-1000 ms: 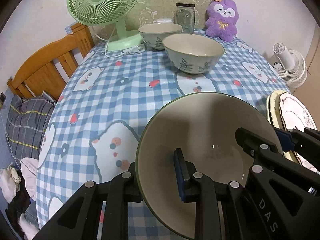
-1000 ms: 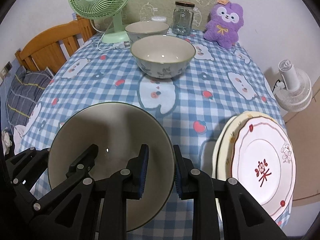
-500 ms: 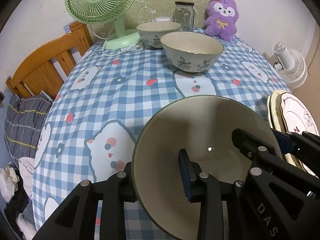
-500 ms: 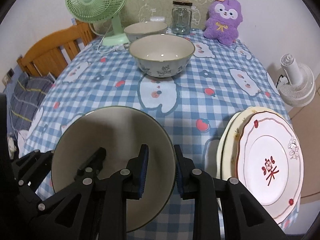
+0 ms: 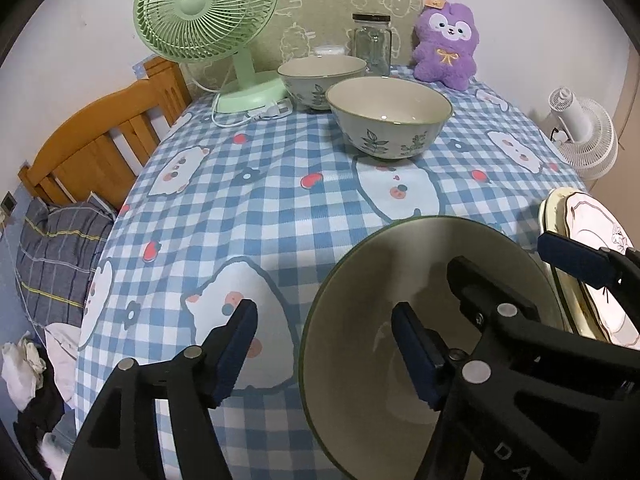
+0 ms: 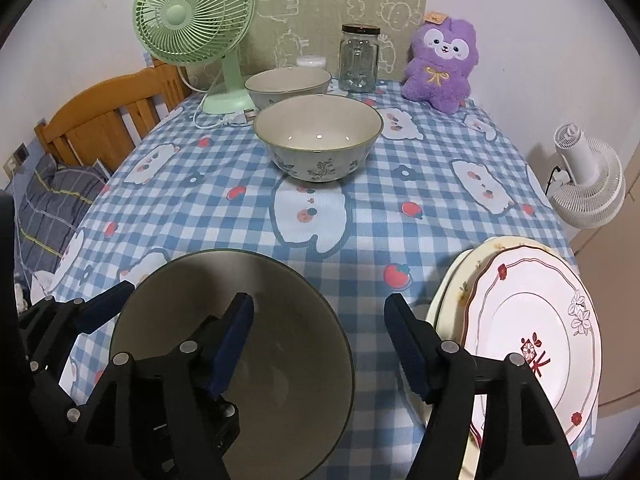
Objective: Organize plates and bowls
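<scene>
Both tools point(image 5: 326, 350) point(image 6: 320, 346) just opened; bowl point(image 6: 280, 300) sits upright.

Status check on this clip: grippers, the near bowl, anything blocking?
Both grippers open, fingers just spread: left gripper, right gripper, each straddling the rim. Near bowl released, sitting on the tablecloth. Plate stack close on its right; nothing blocking.

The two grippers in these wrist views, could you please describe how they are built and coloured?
Both the left gripper and the right gripper are matte black plastic, with angular fingers cut by triangular openings. Silver round pins dot the linkages. Each fingertip carries a dark blue ribbed pad. White letters "DA" mark one finger. No cables or sleeves show.
</scene>
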A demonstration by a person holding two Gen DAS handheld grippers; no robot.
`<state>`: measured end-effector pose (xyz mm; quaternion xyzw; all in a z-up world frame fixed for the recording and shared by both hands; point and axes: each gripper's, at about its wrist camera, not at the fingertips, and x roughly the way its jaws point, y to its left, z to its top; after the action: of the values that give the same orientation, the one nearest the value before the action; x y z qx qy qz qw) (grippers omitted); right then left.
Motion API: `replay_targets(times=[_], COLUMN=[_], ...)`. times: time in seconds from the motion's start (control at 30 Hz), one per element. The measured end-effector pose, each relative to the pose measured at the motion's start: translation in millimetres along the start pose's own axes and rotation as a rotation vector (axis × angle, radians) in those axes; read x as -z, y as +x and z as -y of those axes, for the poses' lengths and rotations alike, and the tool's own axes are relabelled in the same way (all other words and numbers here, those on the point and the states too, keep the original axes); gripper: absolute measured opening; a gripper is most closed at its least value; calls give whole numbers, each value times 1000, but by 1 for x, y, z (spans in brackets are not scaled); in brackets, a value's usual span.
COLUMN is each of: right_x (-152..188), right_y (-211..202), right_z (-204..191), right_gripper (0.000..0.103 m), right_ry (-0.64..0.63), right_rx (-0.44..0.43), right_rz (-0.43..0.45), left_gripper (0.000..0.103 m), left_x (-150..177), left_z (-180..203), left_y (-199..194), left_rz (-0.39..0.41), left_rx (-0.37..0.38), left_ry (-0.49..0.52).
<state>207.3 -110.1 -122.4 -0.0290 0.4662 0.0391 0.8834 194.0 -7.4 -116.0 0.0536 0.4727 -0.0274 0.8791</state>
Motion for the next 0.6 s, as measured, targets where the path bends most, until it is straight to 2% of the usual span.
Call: replay_targets(times=[0.2, 0.6], right_x=[-3, -24], right_y=[-9, -46], right_z=[1, 1], right_gripper=[72, 72], right_ry=[-5, -43], right_rx=[9, 22], right_rz=[5, 88], left_gripper=[76, 78], left_x=[-5, -27], left_z=[3, 2], left_y=[-8, -41], left_rz=[7, 75], left_rx=[-9, -35], left_ry=[29, 31])
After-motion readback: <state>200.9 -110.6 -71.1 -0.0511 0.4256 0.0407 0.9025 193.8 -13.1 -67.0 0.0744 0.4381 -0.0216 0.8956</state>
